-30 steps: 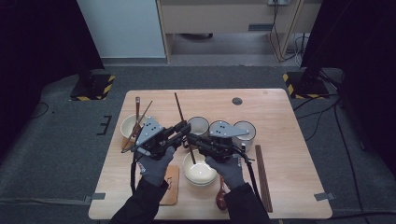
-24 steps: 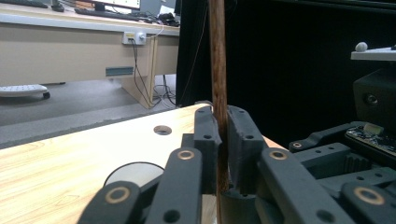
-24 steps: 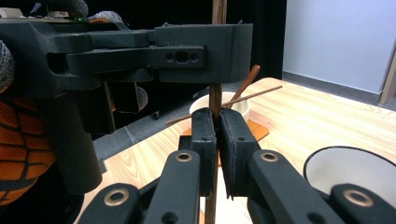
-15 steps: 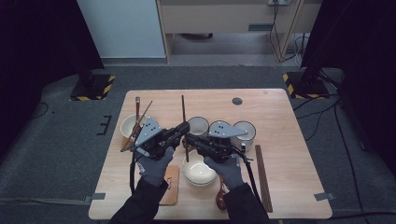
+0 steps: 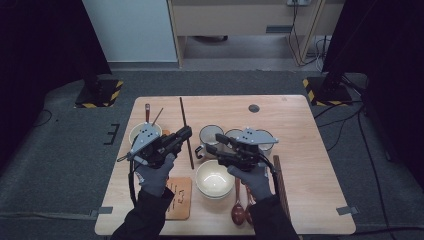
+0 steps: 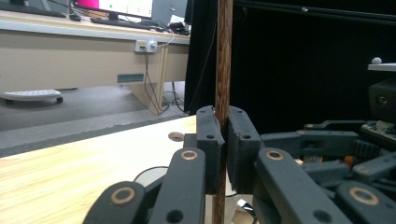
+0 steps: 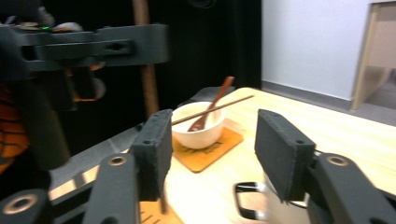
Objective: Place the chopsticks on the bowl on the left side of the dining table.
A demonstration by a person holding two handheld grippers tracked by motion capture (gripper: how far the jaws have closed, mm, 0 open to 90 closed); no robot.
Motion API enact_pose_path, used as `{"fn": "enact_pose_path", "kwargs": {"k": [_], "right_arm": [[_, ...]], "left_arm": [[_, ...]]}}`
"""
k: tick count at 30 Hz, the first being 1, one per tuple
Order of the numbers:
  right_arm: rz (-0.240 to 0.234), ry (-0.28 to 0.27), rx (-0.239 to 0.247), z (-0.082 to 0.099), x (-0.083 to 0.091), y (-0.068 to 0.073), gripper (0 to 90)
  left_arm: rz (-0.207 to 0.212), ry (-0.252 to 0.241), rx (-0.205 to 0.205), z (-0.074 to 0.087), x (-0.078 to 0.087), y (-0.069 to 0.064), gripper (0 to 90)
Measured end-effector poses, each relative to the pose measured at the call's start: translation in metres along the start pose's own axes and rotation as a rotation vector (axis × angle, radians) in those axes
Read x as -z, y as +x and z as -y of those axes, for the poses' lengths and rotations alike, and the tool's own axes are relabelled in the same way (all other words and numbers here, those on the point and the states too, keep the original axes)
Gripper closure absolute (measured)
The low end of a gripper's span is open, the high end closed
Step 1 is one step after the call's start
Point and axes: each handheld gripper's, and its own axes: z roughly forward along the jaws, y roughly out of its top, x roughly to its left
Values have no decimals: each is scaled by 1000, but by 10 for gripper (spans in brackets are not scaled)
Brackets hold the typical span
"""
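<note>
left tongs (image 6: 223, 140) clamp a slim dark wooden chopstick (image 6: 223, 70); right tongs (image 7: 210, 140), blocky black, just opened, empty.

Count on the light wooden table (image 5: 300, 120):
- 2 white round bowls: one (image 5: 142, 132) near left edge, one (image 5: 215, 178) near the front edge
- 3 metal mugs (image 5: 211, 137) in a row mid-table
- 2 brown wooden spoons (image 5: 237, 210) at the front edge, 1 more in the left bowl
- 2 orange-brown square coasters (image 5: 178, 197)
- 1 long dark wooden chopstick (image 5: 186, 131) held upright
</note>
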Motion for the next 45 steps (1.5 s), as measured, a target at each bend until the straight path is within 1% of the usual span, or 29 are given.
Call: {"fn": "enact_pose_path", "kwargs": {"k": [2,6,7,8,9,11,12,13,14,15,18,21,22,23,25,26,27,28,29,32,33,34,35,37,39,40,42,43,45], "right_arm": [[34,0,1,1,5,-7,404],[95,16,-5,5,18,-21,363],[108,37,-5,6,22,-26,352],[118,46,-1,6,25,-28,344],[146,53,10,7,32,-34,336],[157,54,11,7,36,-37,333],[182,57,12,8,44,-42,318],[182,57,12,8,44,-42,318],[205,55,20,9,51,-48,308],[205,55,20,9,51,-48,308],[233,49,5,13,64,-57,304],[274,63,4,19,74,-65,294],[299,70,4,24,80,-71,290],[299,70,4,24,80,-71,290],[328,82,-2,29,86,-76,282],[347,91,-7,34,90,-81,277],[347,91,-7,34,90,-81,277],[372,109,-7,38,93,-86,270],[372,109,-7,38,93,-86,270],[408,111,-11,41,100,-92,263],[414,113,-11,43,103,-94,261],[433,120,-16,46,107,-98,255],[433,120,-16,46,107,-98,255],[454,126,-22,51,111,-101,252],[475,144,-21,56,115,-105,252],[499,159,-25,60,117,-109,252],[509,164,-28,62,118,-111,252],[522,172,-37,64,121,-115,251],[529,177,-36,66,122,-117,251]], "left_arm": [[-10,2,-2,0,1,3,835],[-23,10,1,1,3,10,834],[-24,12,1,1,3,11,835],[-29,10,5,2,3,13,834],[-33,14,4,2,4,15,834],[-40,18,7,2,5,19,835],[-50,18,11,2,7,23,834],[-50,18,11,2,7,23,835],[-60,16,13,1,10,27,835],[-60,16,13,1,10,27,834],[-74,15,20,1,14,34,835],[-83,16,31,2,16,40,834],[-90,17,37,3,15,42,835],[-90,17,37,3,15,42,835],[-101,22,32,3,15,45,835],[-103,34,33,4,15,48,835],[-103,34,33,4,15,48,835],[-106,33,38,5,15,49,835],[-110,35,39,5,15,51,835],[-127,45,39,6,17,58,835],[-132,48,42,6,18,60,835],[-137,47,54,7,20,65,835],[-137,47,54,7,20,65,835],[-140,48,60,8,22,70,835],[-159,52,60,10,24,76,836],[-165,53,63,10,25,79,836],[-176,53,74,11,28,85,836],[-184,54,75,11,30,88,836],[-200,59,75,12,32,93,836]]}}
